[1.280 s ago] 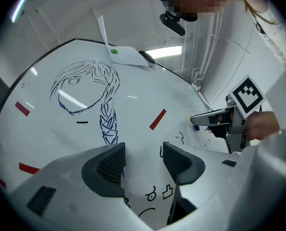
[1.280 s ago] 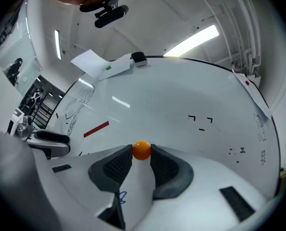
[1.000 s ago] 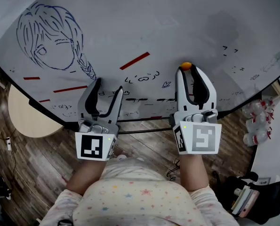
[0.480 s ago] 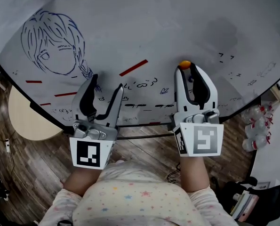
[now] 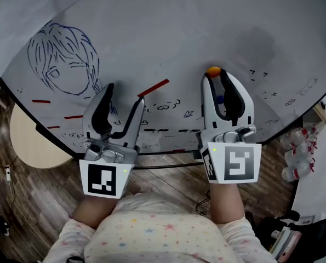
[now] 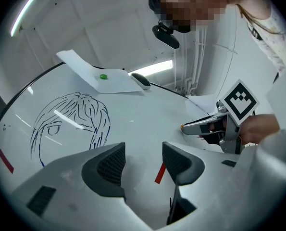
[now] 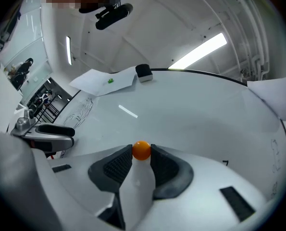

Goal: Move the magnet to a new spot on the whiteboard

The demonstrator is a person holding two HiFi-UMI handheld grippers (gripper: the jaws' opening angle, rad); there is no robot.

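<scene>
The right claw [image 5: 215, 75], a white two-jaw gripper with dark ribbed pads, is pinched narrow on the small round orange magnet [image 7: 142, 149]. It grips the ball at the very tips of the jaws rather than deep between them, probably so that the pads clear the surface while the magnet's back faces the large white glossy whiteboard [image 5: 168, 32]. The magnet is against or just off the board's bare middle right; no view settles whether it touches. That area is blank, to the right of the short red strip [image 5: 153, 87] and the scribbled black marks, so there is free room around it for a new spot. The left claw [image 5: 124, 95], of the same white make, holds nothing. Its jaws are spread wide, and only the board and the red strip show between them. It hangs near the board's lower edge, beside the blue line drawing of a girl's head [image 5: 64, 59] and well apart from the magnet, which suggests it is parked out of the working claw's way. The move looks under way, with the placing not yet done.
</scene>
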